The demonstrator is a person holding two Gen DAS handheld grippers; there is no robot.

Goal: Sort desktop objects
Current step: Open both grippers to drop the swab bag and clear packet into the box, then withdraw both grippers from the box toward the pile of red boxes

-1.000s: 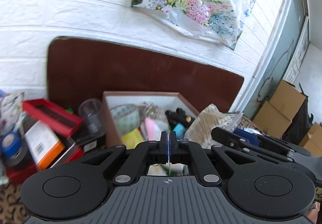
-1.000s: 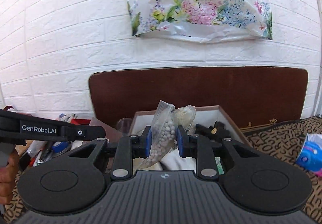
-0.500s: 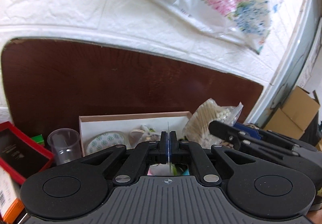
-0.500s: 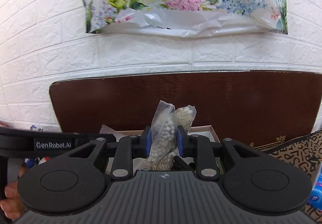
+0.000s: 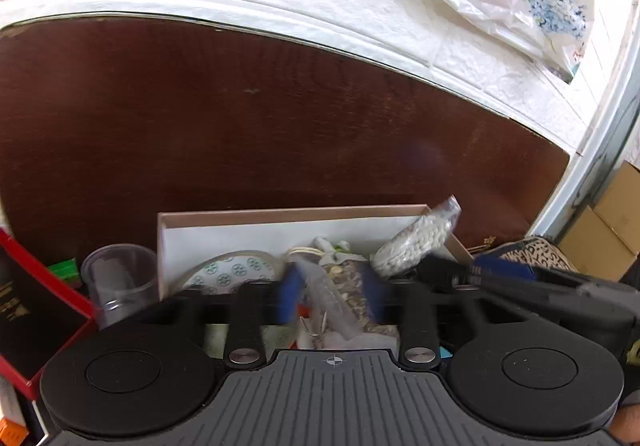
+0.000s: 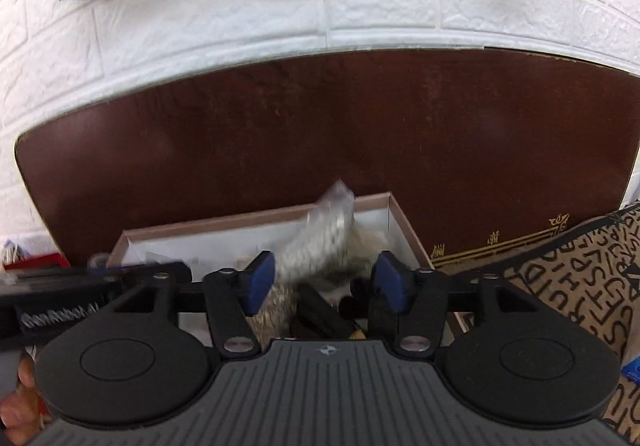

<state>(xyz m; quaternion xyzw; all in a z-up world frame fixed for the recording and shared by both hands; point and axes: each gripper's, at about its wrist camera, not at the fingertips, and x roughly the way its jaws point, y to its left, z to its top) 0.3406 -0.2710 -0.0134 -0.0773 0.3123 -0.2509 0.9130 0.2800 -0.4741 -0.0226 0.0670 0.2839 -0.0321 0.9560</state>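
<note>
1. Both grippers hang over the open box (image 6: pixel 394 213), jaws opening. In the right gripper (image 6: pixel 322 280) the blue pads stand apart, and the bag of white beads (image 6: pixel 326 234) sits blurred between them, touching neither pad clearly; it looks released and dropping.
2. In the left gripper (image 5: pixel 330 296) the jaws are also spreading around a thin clear packet (image 5: pixel 332 302); whether it is free yet cannot be told.
3. Risk: the bead bag leans toward the box's far right corner. It could tip over the rim and land on the patterned cloth (image 6: pixel 580 266).
4. Risk: a slick plastic film may cling to a pad and be dragged out when the gripper withdraws.
5. Risk: the grippers sit close side by side; opening fingers could knock each other or the plastic cup (image 5: pixel 120 282) beside the box.
</note>
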